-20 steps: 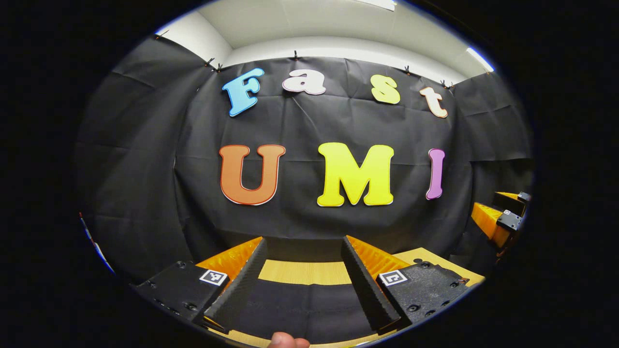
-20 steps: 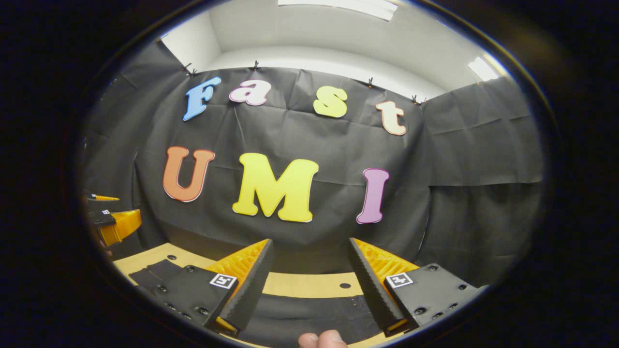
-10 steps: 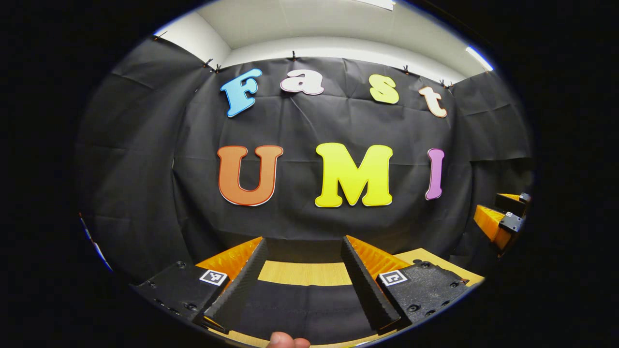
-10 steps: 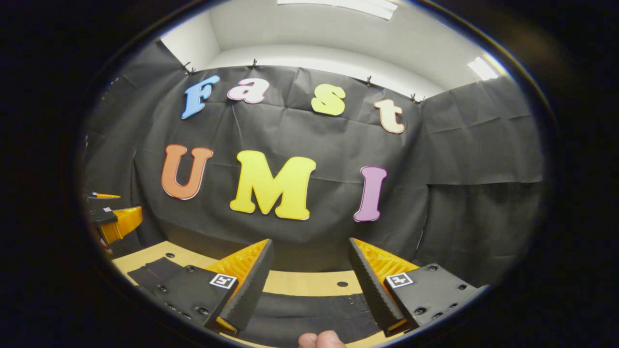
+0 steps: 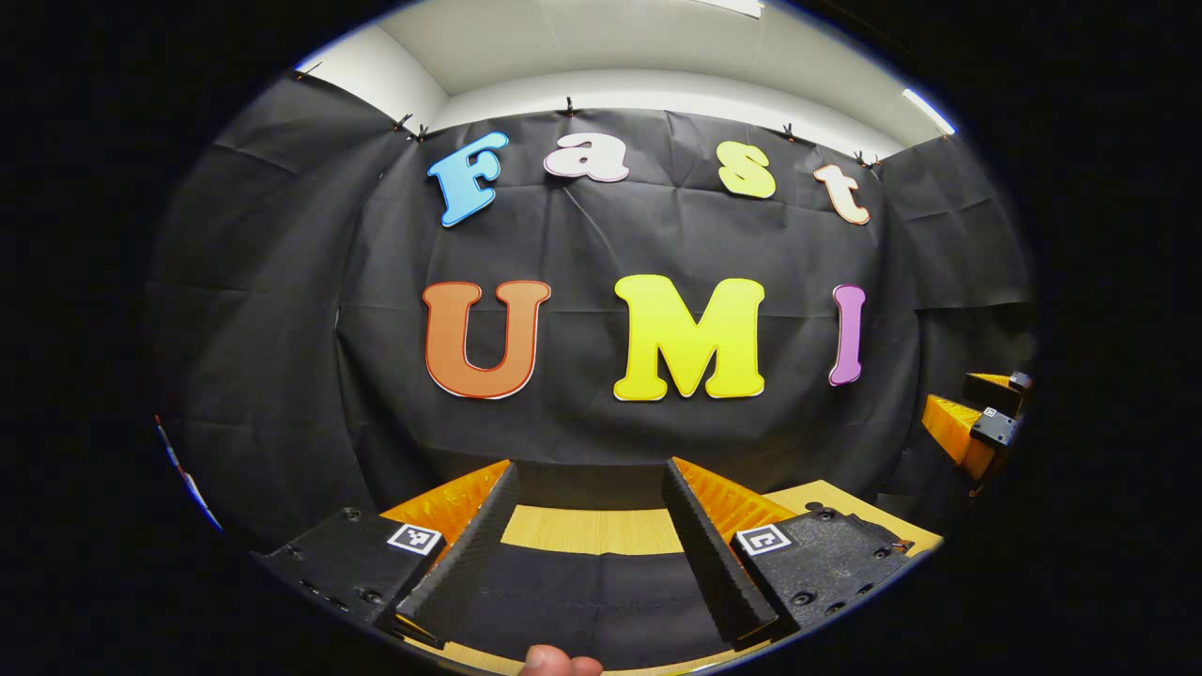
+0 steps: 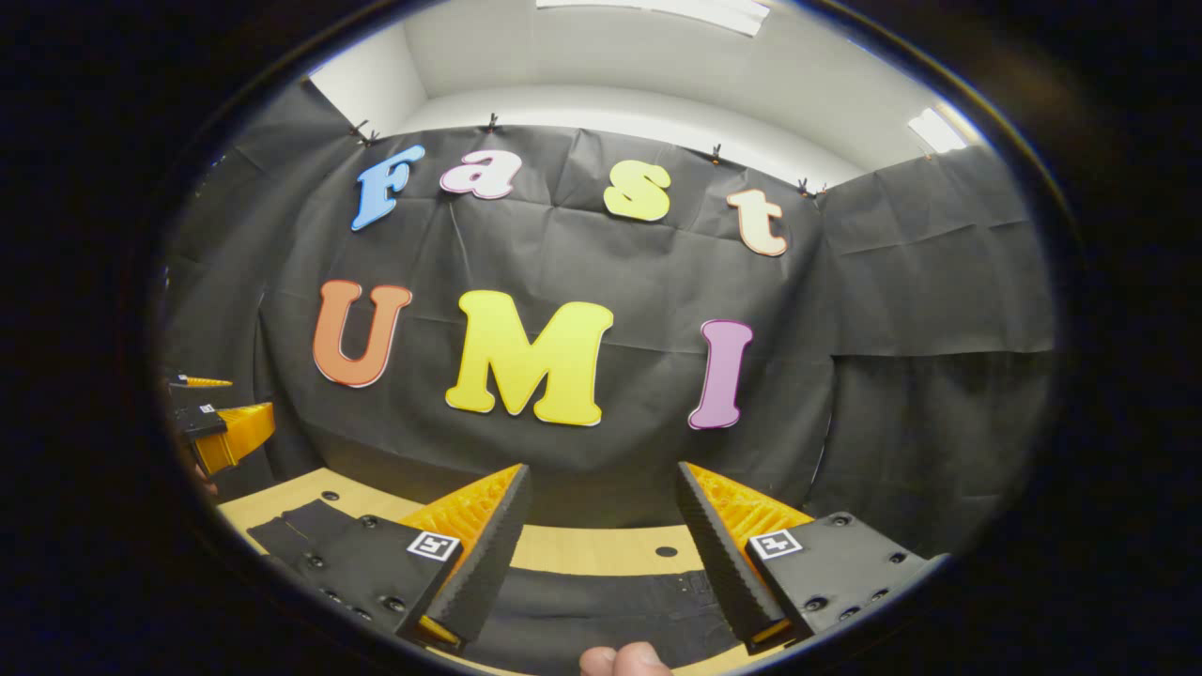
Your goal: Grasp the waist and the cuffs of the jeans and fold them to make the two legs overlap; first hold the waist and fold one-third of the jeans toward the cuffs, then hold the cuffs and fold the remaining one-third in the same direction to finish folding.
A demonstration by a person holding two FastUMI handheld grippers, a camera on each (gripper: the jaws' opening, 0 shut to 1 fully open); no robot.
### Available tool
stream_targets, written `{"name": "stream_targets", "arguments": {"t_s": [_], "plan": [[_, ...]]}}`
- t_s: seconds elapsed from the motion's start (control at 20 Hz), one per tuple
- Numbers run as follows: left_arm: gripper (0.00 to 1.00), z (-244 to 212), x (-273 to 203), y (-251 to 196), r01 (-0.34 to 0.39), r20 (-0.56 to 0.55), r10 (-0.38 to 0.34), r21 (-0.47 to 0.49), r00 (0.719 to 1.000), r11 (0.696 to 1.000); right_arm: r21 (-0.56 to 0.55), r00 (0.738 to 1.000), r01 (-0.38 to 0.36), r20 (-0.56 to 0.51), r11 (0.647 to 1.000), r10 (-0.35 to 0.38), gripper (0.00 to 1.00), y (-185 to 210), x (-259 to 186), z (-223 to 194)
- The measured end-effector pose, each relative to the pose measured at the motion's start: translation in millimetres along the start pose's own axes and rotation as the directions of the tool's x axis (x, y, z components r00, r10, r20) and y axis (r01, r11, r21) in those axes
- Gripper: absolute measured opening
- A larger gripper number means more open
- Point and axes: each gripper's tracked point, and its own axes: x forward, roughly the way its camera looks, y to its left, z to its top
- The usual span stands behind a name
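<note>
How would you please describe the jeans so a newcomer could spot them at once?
Start at the wooden table below the black cloth wall. The jeans lie flat along its near edge, under the right claw. They are the one dark garment there, against the pale wood.

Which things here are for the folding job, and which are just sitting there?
For the job:
- the jeans, dark cloth lying on the table
- the left gripper, open above the jeans
- the right gripper, open above the jeans

Just there:
- the wooden table
- the small round holes in the table top
- the black cloth wall
</note>
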Motion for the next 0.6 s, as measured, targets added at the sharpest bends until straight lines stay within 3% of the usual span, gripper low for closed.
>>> {"name": "stream_targets", "arguments": {"t_s": [0.15,0.35,0.5,0.6], "plan": [[0.98,-5.8,2.6,0.7,-0.001,-0.010,0.001,-0.001,1.000,1.000,0.005,1.000,0.005,-0.010,1.000,-0.005,0.93,-5.1,0.7,-4.8],[1.00,-21.9,8.4,22.9,-0.056,-0.051,0.055,-0.011,0.997,0.998,-0.013,0.998,-0.021,-0.053,1.000,0.020,0.94,-15.2,13.2,-14.7],[0.98,-50.8,13.9,76.2,-0.155,-0.133,0.142,-0.090,0.981,0.984,-0.011,0.989,-0.028,-0.144,1.000,0.026,0.96,-54.1,27.5,-42.3],[1.00,-89.5,10.1,120.2,-0.280,-0.251,0.230,-0.183,0.940,0.943,0.022,0.967,0.012,-0.256,1.000,-0.006,0.96,-92.1,33.9,-80.0]]}}
